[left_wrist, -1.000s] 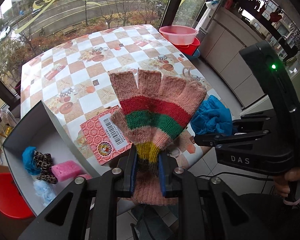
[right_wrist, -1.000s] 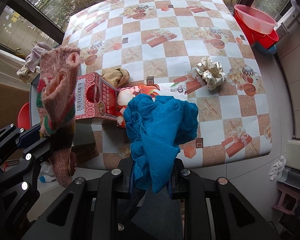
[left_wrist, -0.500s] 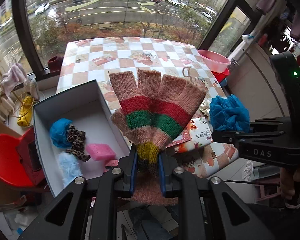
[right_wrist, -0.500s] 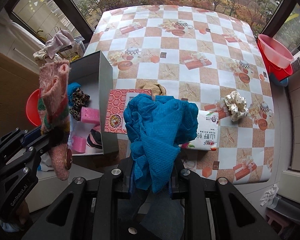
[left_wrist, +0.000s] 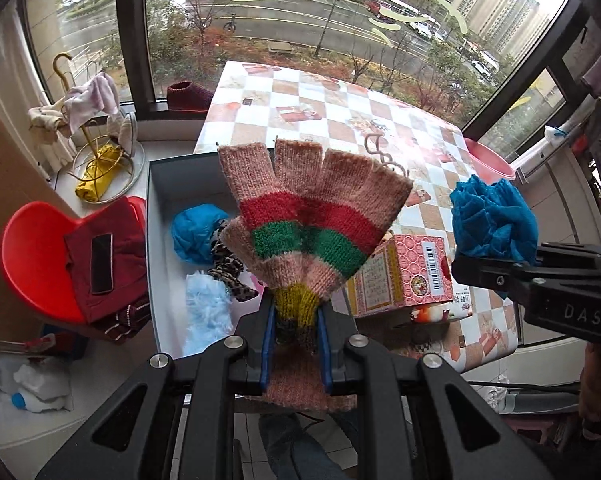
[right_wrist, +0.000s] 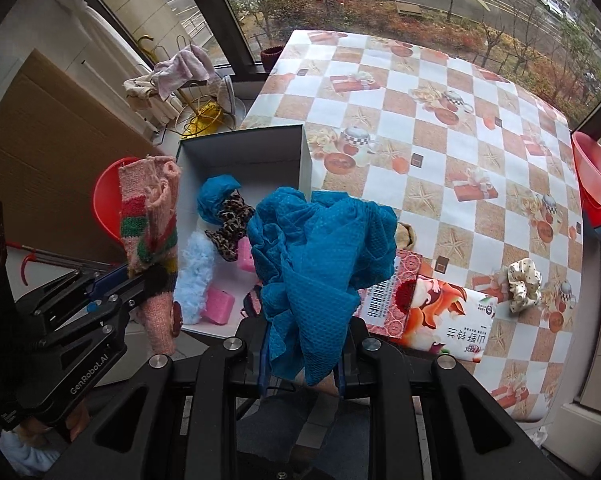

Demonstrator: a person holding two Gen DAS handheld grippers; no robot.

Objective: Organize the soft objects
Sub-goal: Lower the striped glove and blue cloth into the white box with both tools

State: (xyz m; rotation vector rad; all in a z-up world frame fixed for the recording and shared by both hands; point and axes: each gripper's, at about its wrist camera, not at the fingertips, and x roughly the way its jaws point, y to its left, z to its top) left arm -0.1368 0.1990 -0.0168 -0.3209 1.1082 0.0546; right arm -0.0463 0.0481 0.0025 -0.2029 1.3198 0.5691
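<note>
Fingerless striped glove (left_wrist: 308, 224) hangs clamped at its cuff in the left gripper (left_wrist: 296, 334), above the grey box (left_wrist: 168, 184). Right gripper (right_wrist: 302, 354) clamps the blue mesh cloth (right_wrist: 320, 252). Centre each item over the box, at 9 o'clock of the surface (right_wrist: 440, 128), before releasing; avoid the rim.

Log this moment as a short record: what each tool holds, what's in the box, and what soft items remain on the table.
left tool: shut on striped knit glove
right tool: shut on blue mesh cloth
grey box: blue bundle, leopard scrunchie, light blue fluff, pink sponges
table: spotted cream scrunchie
</note>
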